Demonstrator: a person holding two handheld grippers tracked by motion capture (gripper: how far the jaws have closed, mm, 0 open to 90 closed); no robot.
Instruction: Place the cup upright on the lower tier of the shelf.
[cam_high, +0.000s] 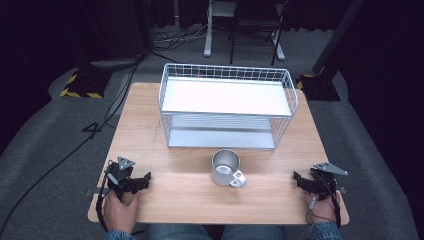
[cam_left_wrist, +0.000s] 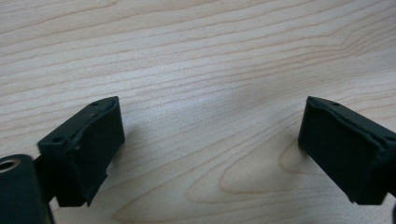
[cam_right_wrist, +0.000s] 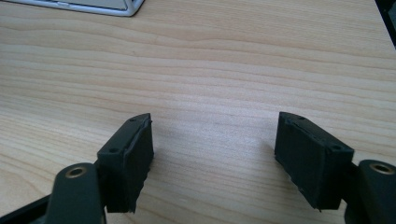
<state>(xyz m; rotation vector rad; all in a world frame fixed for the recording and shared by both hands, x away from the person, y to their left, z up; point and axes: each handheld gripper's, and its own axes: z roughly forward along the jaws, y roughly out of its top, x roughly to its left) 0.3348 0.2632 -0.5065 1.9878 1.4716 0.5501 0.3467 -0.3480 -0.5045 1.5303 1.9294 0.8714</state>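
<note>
A metal mug (cam_high: 226, 168) stands upright on the wooden table (cam_high: 150, 115), handle toward the front right, just in front of a white wire shelf rack (cam_high: 227, 105). My left gripper (cam_high: 142, 181) rests at the front left of the table, held by a hand, and is open; in the left gripper view its jaws (cam_left_wrist: 210, 140) stand wide apart over bare wood. My right gripper (cam_high: 298, 179) sits at the front right, also open, with nothing between its jaws (cam_right_wrist: 215, 154). Both grippers are well apart from the mug.
The rack has two tiers and takes up the table's back half; its base corner (cam_right_wrist: 121, 7) shows in the right gripper view. Beyond the table are cables (cam_high: 120, 95), a desk leg (cam_high: 208, 30) and black stands on grey carpet.
</note>
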